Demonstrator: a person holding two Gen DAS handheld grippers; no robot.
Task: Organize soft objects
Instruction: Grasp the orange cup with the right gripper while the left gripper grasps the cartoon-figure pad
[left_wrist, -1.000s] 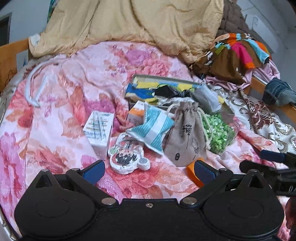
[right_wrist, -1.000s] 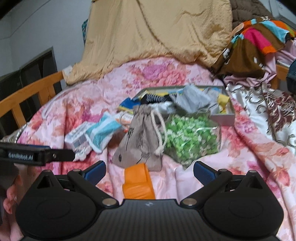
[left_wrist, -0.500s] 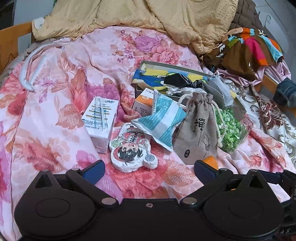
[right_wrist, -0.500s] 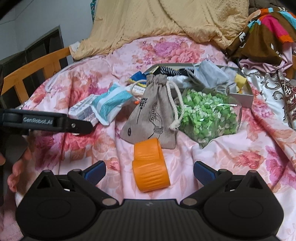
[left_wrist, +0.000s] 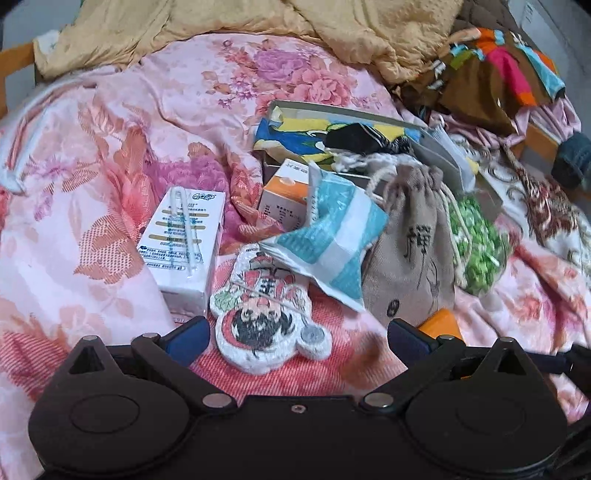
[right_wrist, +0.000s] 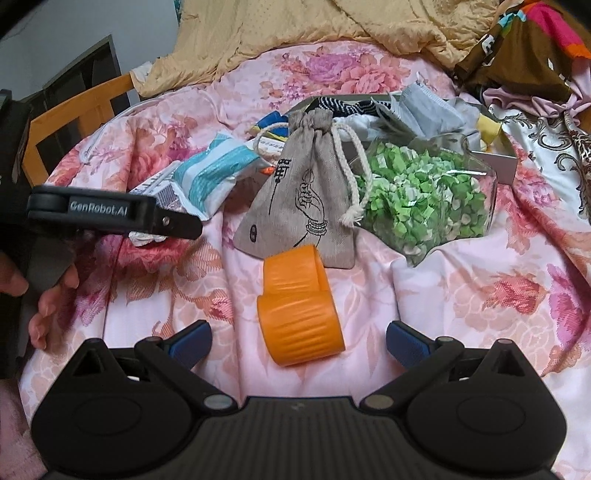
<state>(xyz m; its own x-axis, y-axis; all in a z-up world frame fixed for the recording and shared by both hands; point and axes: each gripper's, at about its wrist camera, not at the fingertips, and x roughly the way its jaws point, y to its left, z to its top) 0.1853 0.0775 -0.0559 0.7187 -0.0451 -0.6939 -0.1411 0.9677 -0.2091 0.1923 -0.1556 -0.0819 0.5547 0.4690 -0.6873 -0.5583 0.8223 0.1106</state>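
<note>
I held both tools low over the floral bedspread (right_wrist: 461, 295), fingers pointing toward the far clutter. My left gripper (left_wrist: 297, 338) was spread wide and empty, straddling a flat, foamy cartoon-figure cutout (left_wrist: 264, 314). My right gripper (right_wrist: 297, 339) was likewise agape, with a ribbed orange plastic piece (right_wrist: 299, 308) lying between its fingers. Just beyond lay a coarse linen drawstring pouch (right_wrist: 303, 199), a crinkly teal-and-white packet (right_wrist: 214, 177) to its left, and a clear bag of green bits (right_wrist: 421, 195) to its right.
</note>
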